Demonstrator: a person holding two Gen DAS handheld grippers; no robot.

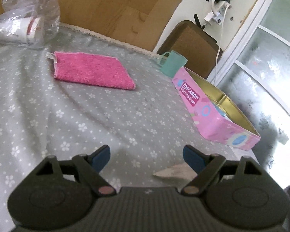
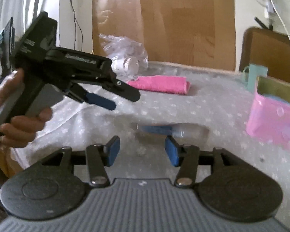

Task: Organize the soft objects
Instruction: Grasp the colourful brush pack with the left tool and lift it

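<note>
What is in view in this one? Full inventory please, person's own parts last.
towel: one, pink, folded, lying on the cloth toward its far side
tin box: one, pink outside and gold inside, open, at the cloth's right edge
cup: one, teal, with handle, just behind the tin box
plastic bag: one, clear, with white paper cups inside, far left corner
tablecloth: one, grey with white flowers, under everything
cardboard sheet: one, brown, standing behind the cloth
chair back: one, brown, behind the cup
left gripper: one, black with blue pads, jaws open, nothing between them
right gripper: one, same make, jaws open, nothing between them
hand: one, holding the left gripper's handle
</note>
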